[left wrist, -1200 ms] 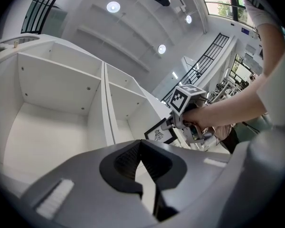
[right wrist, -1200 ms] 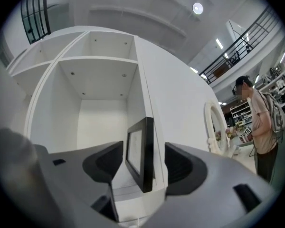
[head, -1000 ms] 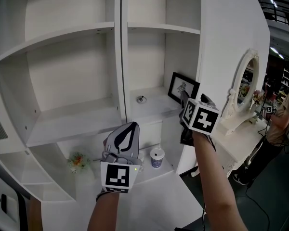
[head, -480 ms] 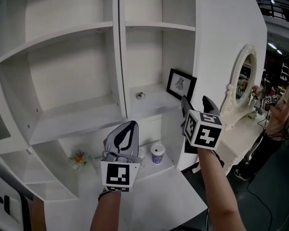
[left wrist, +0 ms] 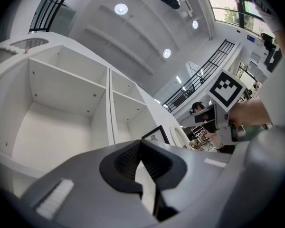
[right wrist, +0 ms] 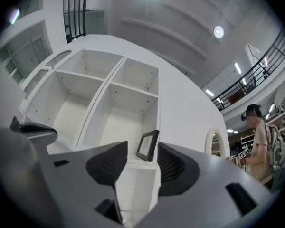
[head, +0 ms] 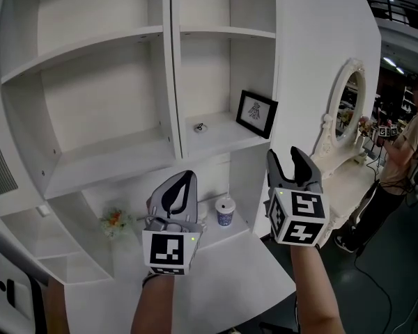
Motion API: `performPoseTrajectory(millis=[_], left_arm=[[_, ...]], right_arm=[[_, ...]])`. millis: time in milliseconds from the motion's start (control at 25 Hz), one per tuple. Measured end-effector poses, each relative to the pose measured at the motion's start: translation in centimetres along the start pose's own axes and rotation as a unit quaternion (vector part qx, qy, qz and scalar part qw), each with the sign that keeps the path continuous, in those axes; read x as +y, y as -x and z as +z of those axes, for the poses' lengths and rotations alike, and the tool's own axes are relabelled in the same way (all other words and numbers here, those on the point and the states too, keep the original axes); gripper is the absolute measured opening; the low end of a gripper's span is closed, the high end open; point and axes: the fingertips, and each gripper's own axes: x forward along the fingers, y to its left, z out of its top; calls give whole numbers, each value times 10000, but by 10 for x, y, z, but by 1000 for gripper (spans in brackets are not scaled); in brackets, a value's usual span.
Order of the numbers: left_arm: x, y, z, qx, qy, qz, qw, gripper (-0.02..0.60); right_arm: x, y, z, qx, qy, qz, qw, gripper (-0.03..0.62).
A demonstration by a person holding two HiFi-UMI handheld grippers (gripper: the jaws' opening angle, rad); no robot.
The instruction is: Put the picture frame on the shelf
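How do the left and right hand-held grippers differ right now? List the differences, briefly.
Jaws: the left hand-held gripper has its jaws pressed together, while the right hand-held gripper has its jaws apart, though they are closing.
Height: the left hand-held gripper sits lower in the head view than the right hand-held gripper.
Shared: both are empty and point up toward the shelf, where the picture frame stands.

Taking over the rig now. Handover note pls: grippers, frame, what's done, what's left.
Left gripper: shut, empty, held low in front of the unit.
Right gripper: jaws apart and closing, nothing between them, below the frame and apart from it.
Frame: stands upright on the shelf, in the right compartment, near its right wall. A small object lies to its left.
Done: frame is on the shelf, no gripper on it.
Left to do: nothing apparent. At most, check that the frame stands steady.
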Motion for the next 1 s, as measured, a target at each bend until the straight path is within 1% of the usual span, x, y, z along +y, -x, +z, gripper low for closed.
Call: performPoseTrajectory(millis=[80, 160, 240, 320, 400, 640, 800, 1000], left_arm=[[1, 8, 3, -11, 75, 57, 10000, 9], [2, 16, 7, -22, 119, 96, 9999, 9], [2, 24, 10, -25, 160, 139, 9998, 9], [3, 34, 13, -25, 191, 190, 9996, 9], [3, 44, 16, -36, 217, 221, 9995, 9], [1, 76, 24, 5, 386, 244, 9990, 9], [-4, 92, 29, 29, 479, 142, 9987, 9], [-12, 113, 31, 63, 712, 65, 9974, 9]], right_arm=[[0, 14, 3, -69, 98, -145, 9998, 140], [2, 30, 8, -169, 194, -196, 9995, 45], [11, 47, 14, -265, 432, -122, 9986, 13], [21, 66, 19, -351, 752, -57, 9965, 11], [30, 82, 22, -389, 876, 25, 9954, 9], [45, 125, 21, -396, 636, 160, 9971, 9], [58, 153, 19, -441, 451, 258, 9977, 9], [59, 183, 5, -184, 547, 87, 9983, 9]])
